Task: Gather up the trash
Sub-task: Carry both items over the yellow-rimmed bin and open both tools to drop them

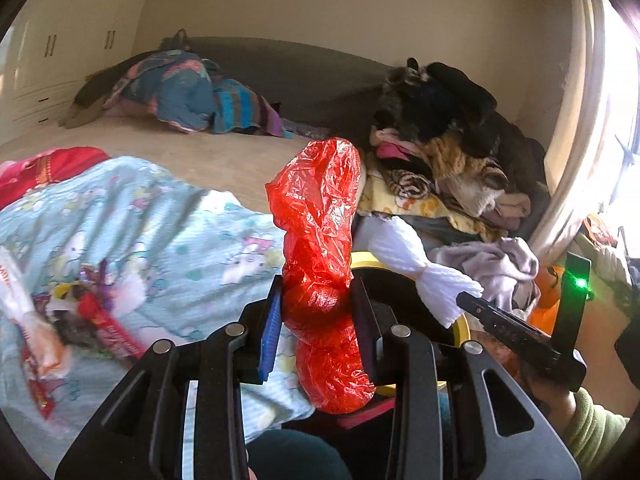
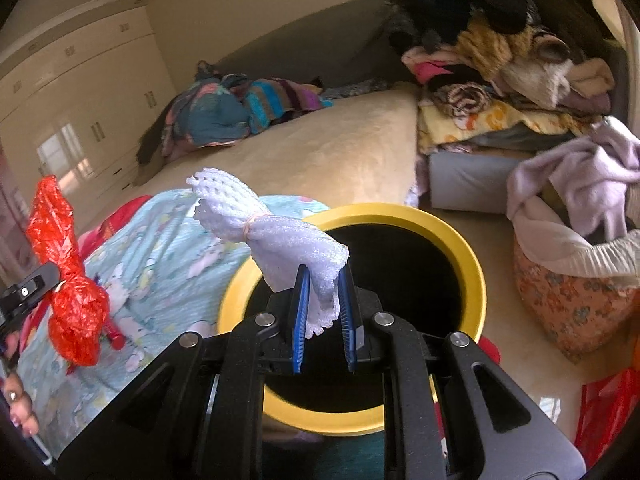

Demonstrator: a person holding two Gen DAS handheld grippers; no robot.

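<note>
Left gripper: jaws clamped on a crumpled red plastic bag, which stands up beyond the fingertips. Right gripper: jaws closed on a white foam net, tied at its middle, which is held directly over the yellow-rimmed bin ahead of and below it. Blue patterned bedding is seen to its left, piled clothes far ahead to the right.

crumpled red bag, white foam net above yellow bin
</note>
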